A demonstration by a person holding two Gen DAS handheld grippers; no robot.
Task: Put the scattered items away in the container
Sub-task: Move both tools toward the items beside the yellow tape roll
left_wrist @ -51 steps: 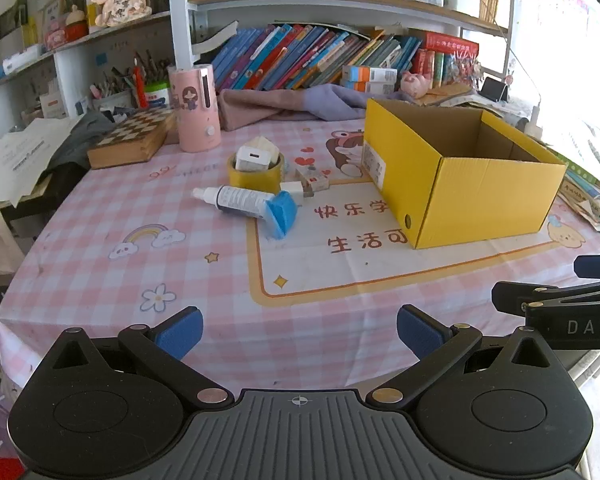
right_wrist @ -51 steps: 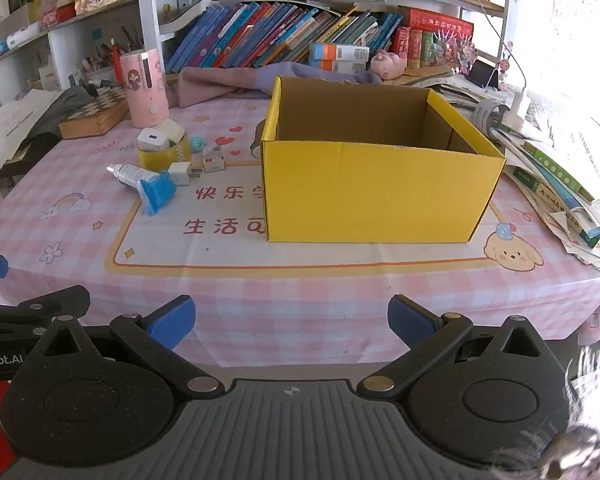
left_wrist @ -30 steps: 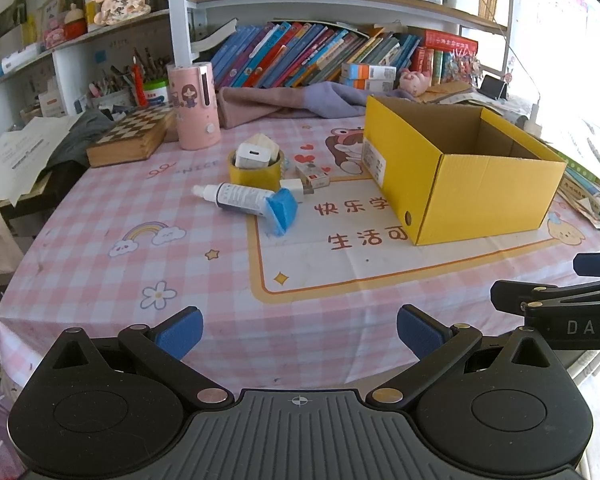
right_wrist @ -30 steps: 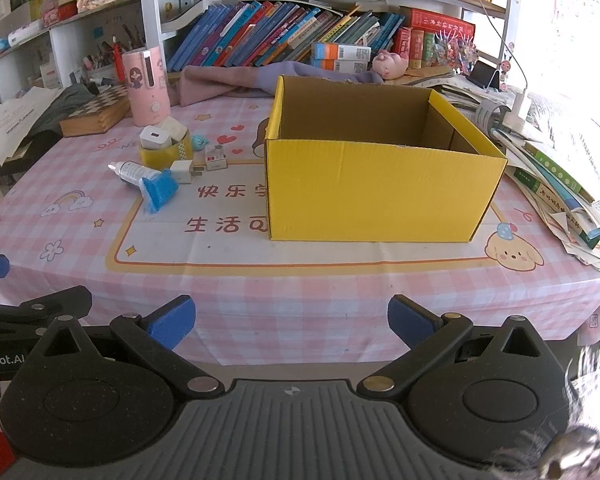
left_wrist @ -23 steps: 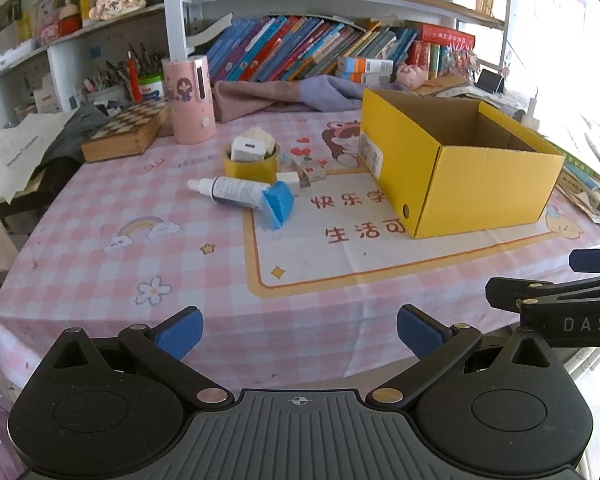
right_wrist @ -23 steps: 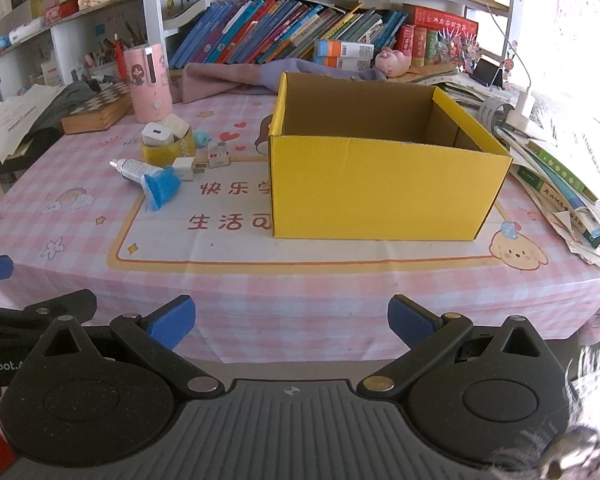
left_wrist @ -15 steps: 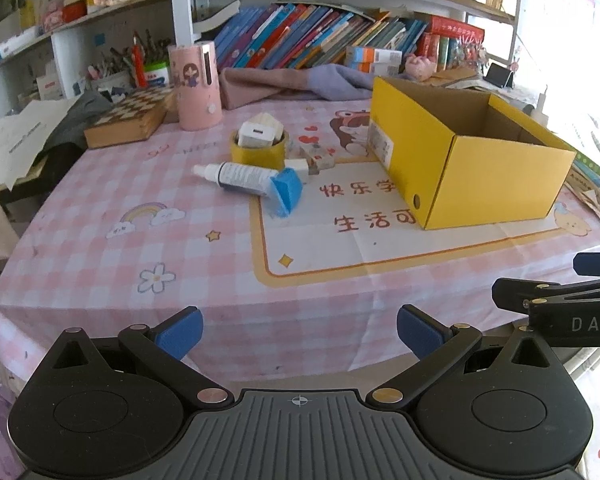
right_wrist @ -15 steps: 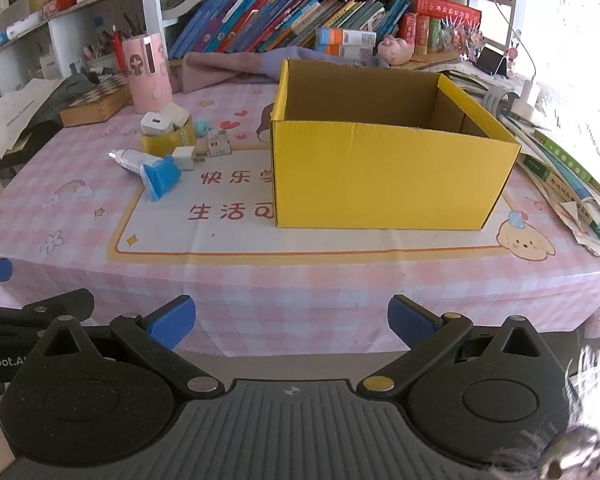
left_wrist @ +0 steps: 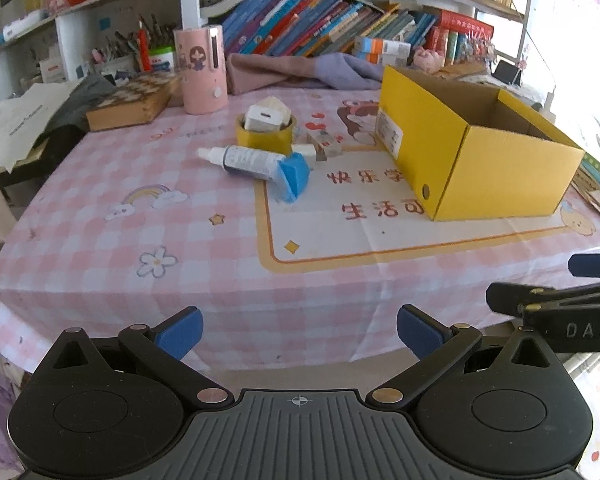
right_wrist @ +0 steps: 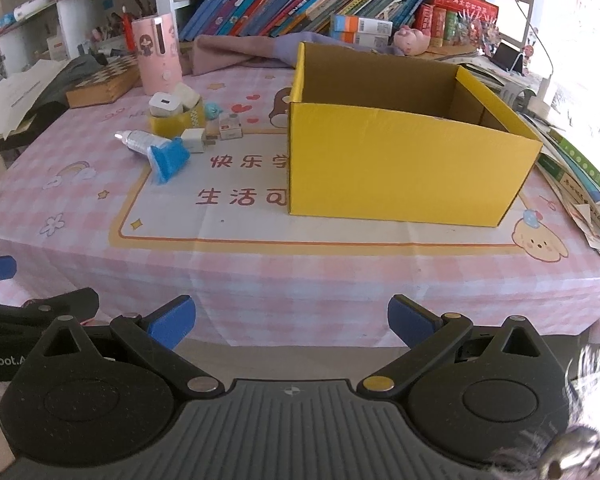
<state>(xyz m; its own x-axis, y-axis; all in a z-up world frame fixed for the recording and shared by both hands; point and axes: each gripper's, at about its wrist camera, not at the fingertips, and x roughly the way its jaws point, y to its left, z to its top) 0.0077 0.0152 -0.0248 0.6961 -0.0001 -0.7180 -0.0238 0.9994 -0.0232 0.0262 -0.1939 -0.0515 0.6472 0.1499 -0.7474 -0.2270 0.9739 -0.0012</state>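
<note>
The left gripper (left_wrist: 299,330) and the right gripper (right_wrist: 291,322) both hover before the near edge of the table (left_wrist: 100,200), each with its blue fingers spread wide and nothing between them. The yellow box (right_wrist: 404,168) stands open on the right part of the pink checked cloth, and what shows of its inside is bare cardboard. The scattered items lie in a small group to the left of the box, well apart from both grippers: a white tube (left_wrist: 246,159) lying flat with a blue piece (left_wrist: 293,175) at its end, a yellow tape roll (left_wrist: 265,136) with a white charger (right_wrist: 165,104) resting on top of it, a second white plug (right_wrist: 194,140) just beside the tube, and a small box (right_wrist: 231,126) near it. Between the grippers and these things there is only open cloth. Behind the group stand a pink cylinder (left_wrist: 200,72) with a cartoon girl, a wooden chess box (left_wrist: 134,100), a folded purple cloth (left_wrist: 300,74) and a shelf of books (left_wrist: 320,28). On the cloth, large red Chinese characters read 快乐学 and 生活可. The letters "DAS" show on the right gripper in the left wrist view, and "Robot.A" on the left gripper in the right wrist view.
</note>
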